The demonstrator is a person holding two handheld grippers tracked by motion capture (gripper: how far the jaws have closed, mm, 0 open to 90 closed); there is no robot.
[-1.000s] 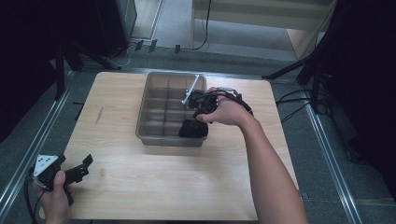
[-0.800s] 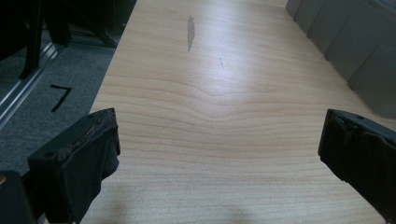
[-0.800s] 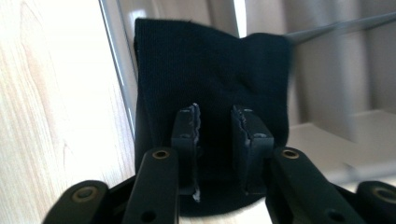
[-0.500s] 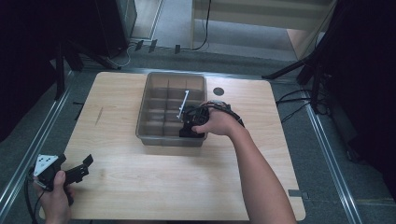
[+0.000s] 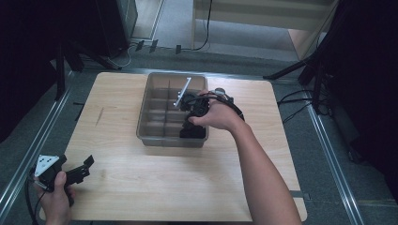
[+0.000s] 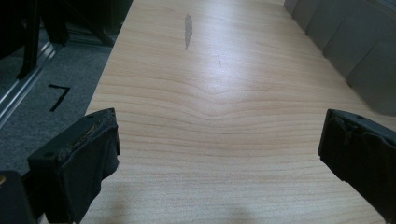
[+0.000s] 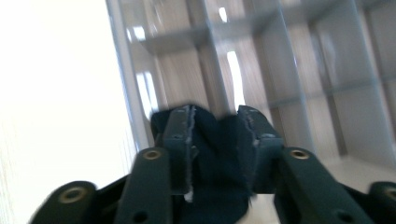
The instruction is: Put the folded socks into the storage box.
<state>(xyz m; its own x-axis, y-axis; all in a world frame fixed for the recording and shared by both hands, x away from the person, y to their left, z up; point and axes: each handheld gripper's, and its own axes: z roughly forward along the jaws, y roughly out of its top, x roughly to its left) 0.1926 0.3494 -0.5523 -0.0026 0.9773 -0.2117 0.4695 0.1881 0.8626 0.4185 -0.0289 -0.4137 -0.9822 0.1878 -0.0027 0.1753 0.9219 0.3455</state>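
Items other than the work in hand, placed relative to the desk.

1. Desk: pale wood-grain top, rounded corners.
2. Grey streak: on the desk top, near its left edge.
3. Metal rails: one along the left side, one along the right.
4. Black tape corner mark: on the grey floor just off the left edge.
5. Loose cables: on the floor, right of the desk.
6. Black stand legs: beyond the far right corner.
7. Pale wooden furniture: well beyond the far edge.
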